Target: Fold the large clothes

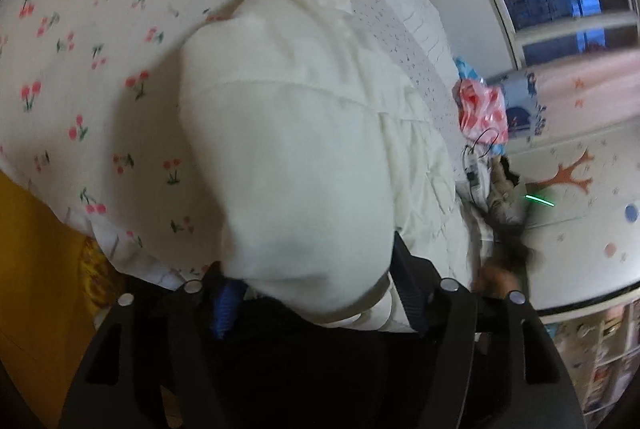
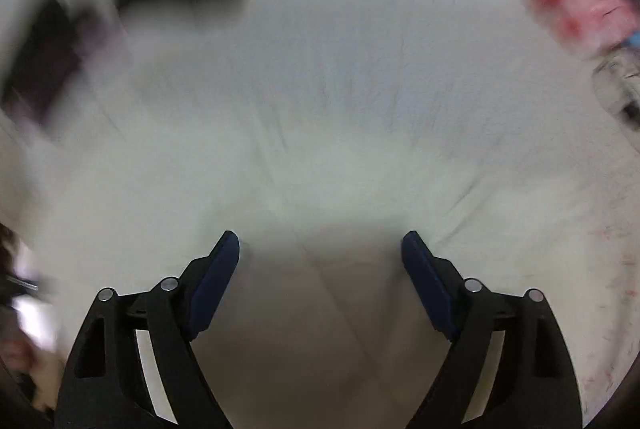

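We've got the cream jacket [image 1: 304, 149] bunched on the cherry-print duvet [image 1: 80, 69], prob half folded; left gripper [image 1: 316, 293] jaws apart w/ fabric between, right gripper [image 2: 320, 249] wide, empty

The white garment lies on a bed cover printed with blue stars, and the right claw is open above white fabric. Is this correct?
Not quite. The bed cover under the white garment has red cherries, not blue stars; the left wrist view shows this. The rest holds: the right claw is open above white fabric.
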Action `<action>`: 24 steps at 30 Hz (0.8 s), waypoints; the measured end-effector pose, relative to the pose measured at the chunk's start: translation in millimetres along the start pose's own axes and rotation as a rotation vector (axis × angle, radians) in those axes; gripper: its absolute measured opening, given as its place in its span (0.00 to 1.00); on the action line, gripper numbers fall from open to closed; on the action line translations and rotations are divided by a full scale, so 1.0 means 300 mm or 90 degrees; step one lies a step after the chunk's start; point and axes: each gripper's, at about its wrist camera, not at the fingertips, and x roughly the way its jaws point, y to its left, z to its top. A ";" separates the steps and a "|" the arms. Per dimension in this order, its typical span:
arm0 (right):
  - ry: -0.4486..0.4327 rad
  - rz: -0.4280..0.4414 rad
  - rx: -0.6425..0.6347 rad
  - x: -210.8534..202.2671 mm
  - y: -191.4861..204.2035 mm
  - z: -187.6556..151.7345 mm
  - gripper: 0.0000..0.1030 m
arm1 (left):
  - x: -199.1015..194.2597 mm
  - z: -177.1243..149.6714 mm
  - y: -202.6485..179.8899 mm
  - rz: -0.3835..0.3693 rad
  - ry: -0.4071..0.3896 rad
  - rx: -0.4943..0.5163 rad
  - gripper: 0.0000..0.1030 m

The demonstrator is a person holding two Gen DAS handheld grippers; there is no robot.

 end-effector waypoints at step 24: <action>-0.052 -0.003 -0.052 -0.226 0.161 0.045 0.91 | 0.093 0.088 0.070 -0.082 -0.016 -0.098 0.71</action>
